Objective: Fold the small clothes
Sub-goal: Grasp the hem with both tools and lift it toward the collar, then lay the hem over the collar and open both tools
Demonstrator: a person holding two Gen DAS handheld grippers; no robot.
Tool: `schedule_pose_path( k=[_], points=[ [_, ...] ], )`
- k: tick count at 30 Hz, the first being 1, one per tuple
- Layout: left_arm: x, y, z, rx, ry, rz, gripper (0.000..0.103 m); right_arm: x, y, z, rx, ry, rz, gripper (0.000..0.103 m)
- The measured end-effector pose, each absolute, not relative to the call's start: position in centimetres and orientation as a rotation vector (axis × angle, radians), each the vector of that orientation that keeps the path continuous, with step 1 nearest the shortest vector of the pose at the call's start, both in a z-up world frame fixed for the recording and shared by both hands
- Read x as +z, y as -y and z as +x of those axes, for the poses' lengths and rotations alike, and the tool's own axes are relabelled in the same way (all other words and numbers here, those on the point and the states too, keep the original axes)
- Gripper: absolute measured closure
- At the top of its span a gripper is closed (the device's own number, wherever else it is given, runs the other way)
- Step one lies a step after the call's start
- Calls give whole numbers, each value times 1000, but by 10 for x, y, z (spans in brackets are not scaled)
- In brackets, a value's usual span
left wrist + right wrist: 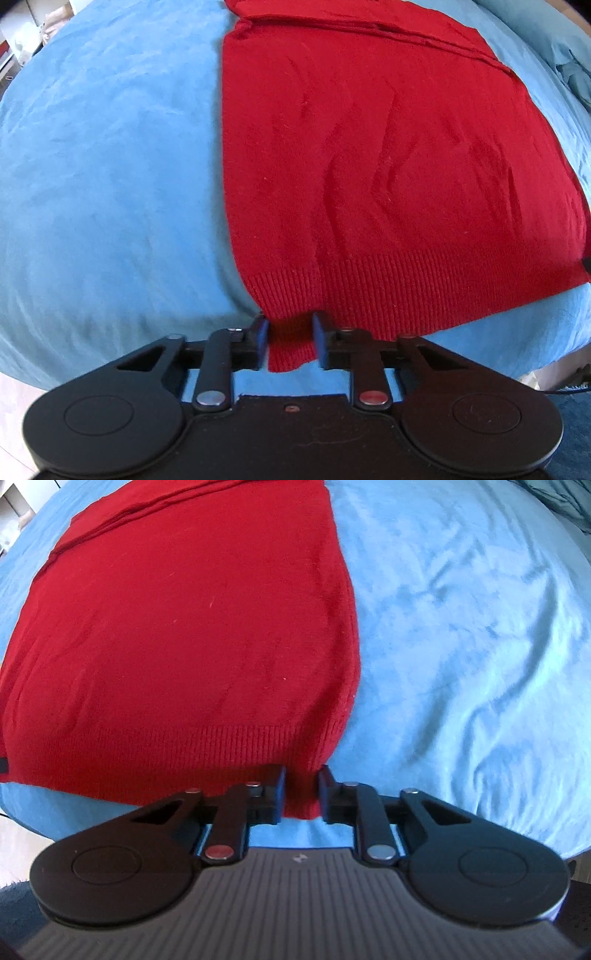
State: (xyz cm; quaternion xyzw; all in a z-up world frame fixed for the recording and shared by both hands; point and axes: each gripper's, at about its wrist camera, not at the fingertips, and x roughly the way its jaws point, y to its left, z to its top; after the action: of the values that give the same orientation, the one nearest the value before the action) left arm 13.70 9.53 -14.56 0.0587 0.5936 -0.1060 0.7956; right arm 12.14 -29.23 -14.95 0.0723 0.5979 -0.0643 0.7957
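A red knit sweater [369, 166] lies flat on a light blue bed cover [110, 166], its ribbed hem toward me and sleeves folded across the far end. My left gripper [290, 332] is shut on the hem's near left corner, red fabric pinched between its blue pads [262, 332]. In the right wrist view the same sweater [184, 627] fills the left half. My right gripper [302, 786] is shut on the hem's near right corner, fabric between its fingers.
The blue cover [461, 646] is wrinkled to the right of the sweater. A rumpled teal cloth [576, 77] lies at the far right. Room clutter [22, 48] shows beyond the bed's far left. The bed's near edge drops to the floor [554, 376].
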Motion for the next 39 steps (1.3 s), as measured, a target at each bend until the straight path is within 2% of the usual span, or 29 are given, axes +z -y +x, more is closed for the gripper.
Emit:
schedule_pose_path(
  k=[1, 7, 15, 20, 25, 30, 34, 39],
  points=[
    [-144, -95, 139, -230, -1284, 122, 94, -148, 292, 122, -134, -1285, 152, 81],
    [-113, -98, 148, -203, -1271, 107, 96, -120, 291, 124, -102, -1272, 144, 82],
    [-15, -94, 180, -192, -1137, 47, 96, -31, 305, 159, -26, -1148, 238, 83],
    [43, -86, 235, -183, -974, 12, 96, 26, 328, 214, -27, -972, 362, 83],
    [62, -66, 325, -186, -816, 25, 96, 48, 353, 307, -18, -835, 437, 83],
    [25, -38, 428, -160, -743, 35, 96, 23, 366, 410, -29, -783, 410, 83],
    [-41, -25, 498, -100, -777, 35, 96, -37, 370, 484, -71, -823, 380, 83],
    [-107, -26, 549, -6, -865, -18, 96, -112, 379, 528, -114, -870, 361, 83]
  ],
)
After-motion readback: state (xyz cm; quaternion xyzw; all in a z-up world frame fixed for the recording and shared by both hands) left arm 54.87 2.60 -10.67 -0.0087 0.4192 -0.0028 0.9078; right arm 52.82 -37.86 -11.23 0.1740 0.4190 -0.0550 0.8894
